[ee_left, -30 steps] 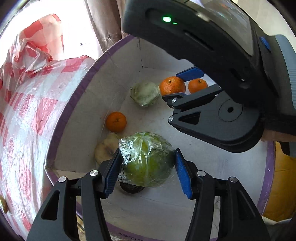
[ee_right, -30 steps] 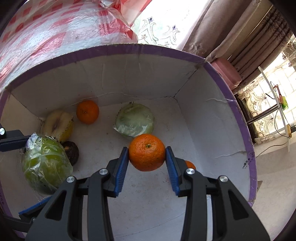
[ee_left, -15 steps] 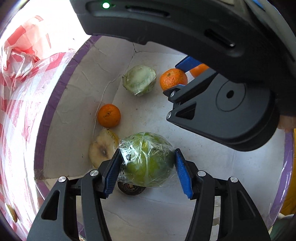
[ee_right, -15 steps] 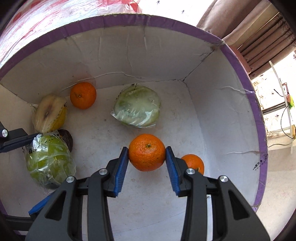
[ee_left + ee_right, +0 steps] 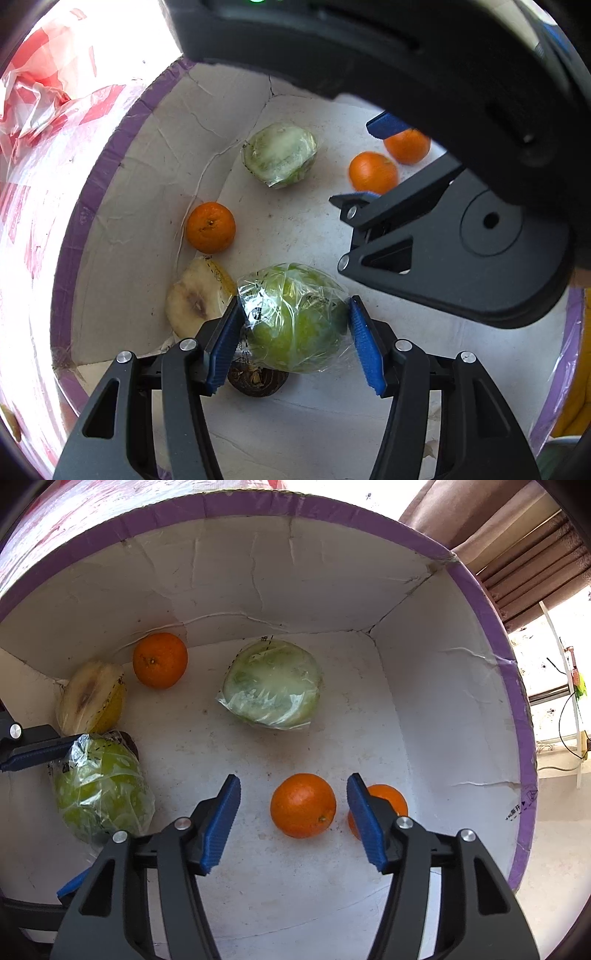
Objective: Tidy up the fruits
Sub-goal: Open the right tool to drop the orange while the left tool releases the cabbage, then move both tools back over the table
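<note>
Both grippers reach down into a white cardboard box with a purple rim [image 5: 332,506]. My right gripper [image 5: 293,819] is opening. An orange [image 5: 303,805] lies on the box floor between its blue pads, clear of both. A second orange [image 5: 388,801] sits just behind the right finger. My left gripper [image 5: 295,345] is opening too. A green fruit in plastic wrap [image 5: 295,317] rests between its pads, leaning on a dark fruit [image 5: 256,378]. The pads are at the wrap without squeezing it.
The box also holds a wrapped pale green half melon [image 5: 273,686], a third orange [image 5: 160,661] and a cut yellow fruit [image 5: 90,698] by the far-left wall. Red-and-white checked plastic [image 5: 44,92] lies outside the box. Brown curtains [image 5: 498,528] hang at the upper right.
The right jaws have opened and let go of the orange, which now lies on the box floor. Both grippers have sunk deeper into the box. The left jaws have widened slightly.
</note>
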Motion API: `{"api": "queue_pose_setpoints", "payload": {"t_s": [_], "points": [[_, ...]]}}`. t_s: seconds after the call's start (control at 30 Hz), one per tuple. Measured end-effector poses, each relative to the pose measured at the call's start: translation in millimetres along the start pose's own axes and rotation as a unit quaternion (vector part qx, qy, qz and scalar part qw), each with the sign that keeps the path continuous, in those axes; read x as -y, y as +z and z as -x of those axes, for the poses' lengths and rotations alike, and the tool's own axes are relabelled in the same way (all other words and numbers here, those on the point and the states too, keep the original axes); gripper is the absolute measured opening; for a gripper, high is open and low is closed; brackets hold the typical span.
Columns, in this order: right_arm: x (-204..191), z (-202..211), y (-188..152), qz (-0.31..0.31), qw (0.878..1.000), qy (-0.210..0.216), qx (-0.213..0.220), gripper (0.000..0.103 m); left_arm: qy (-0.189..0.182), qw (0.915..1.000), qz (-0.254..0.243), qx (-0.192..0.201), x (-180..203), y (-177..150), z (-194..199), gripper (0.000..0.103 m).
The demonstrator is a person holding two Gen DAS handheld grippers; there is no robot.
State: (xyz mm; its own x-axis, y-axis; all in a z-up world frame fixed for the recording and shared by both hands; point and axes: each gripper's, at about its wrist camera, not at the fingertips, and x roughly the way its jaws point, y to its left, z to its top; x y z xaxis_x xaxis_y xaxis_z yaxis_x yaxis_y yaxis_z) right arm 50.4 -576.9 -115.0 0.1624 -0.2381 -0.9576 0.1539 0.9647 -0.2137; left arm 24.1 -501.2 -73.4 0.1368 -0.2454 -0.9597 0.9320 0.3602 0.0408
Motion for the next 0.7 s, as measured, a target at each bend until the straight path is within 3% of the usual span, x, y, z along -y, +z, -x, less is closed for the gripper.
{"api": "queue_pose_setpoints", "payload": {"t_s": [0.1,0.3,0.5,0.7], "points": [[-1,2,-2,-0.003,1.0,-0.004,0.006,0.067,-0.007,0.9998,0.012,0.014,-11,-5,4,0.068],[-1,7,-7,-0.006,1.0,-0.012,0.015,0.068,-0.02,0.999,0.023,0.032,-25,-7,11,0.068],[2,27,-10,-0.033,0.998,-0.011,0.049,0.073,-0.02,0.9956,0.04,0.082,-32,-23,46,0.071],[10,57,-15,-0.07,0.993,-0.006,0.093,0.075,0.007,0.9898,0.053,0.132,-45,-37,76,0.074]]}}
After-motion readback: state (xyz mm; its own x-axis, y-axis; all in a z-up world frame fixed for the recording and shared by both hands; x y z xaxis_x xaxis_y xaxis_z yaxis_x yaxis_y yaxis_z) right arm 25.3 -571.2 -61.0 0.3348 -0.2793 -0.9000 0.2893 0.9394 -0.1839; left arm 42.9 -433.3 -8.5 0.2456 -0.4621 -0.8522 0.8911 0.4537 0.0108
